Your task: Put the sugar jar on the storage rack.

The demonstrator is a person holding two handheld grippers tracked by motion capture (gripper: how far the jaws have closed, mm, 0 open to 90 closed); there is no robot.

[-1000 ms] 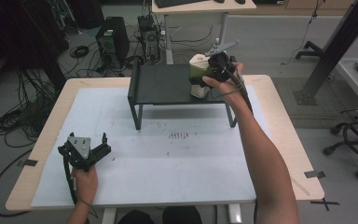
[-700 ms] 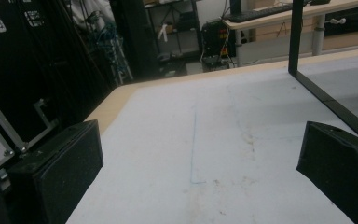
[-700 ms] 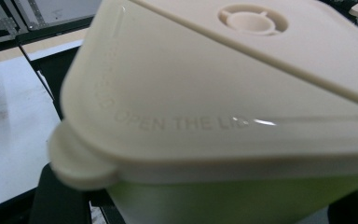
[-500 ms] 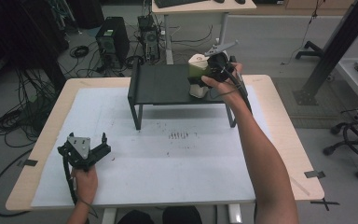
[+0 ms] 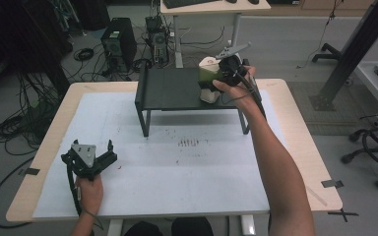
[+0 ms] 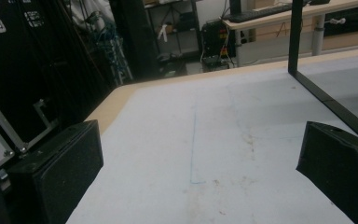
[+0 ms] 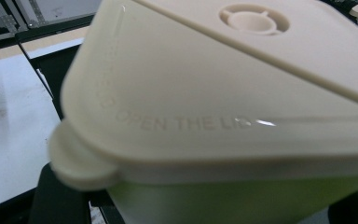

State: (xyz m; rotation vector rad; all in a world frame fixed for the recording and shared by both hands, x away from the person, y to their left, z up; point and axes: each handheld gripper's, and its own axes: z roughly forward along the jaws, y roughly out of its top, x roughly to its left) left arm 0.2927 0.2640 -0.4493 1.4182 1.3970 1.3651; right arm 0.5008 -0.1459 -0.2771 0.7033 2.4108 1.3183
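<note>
Table: pale wood, mostly covered by a white mat marked with a few small stains near its middle.
Shelf: a black metal riser along the table's far edge, its legs on the mat.
Container: a green box with a cream snap lid, sitting at the shelf's right end; up close the lid reads "OPEN THE LID".
Right gripper: reaching to the far right corner, pinched onto the container.
Left gripper: near the table's near left corner, jaws spread, nothing between them.
Change: none over the last second; container, grip and both hands look the same as before.
Meaning: I'd judge the box is seated on the shelf, awaiting release or a lift.
</note>
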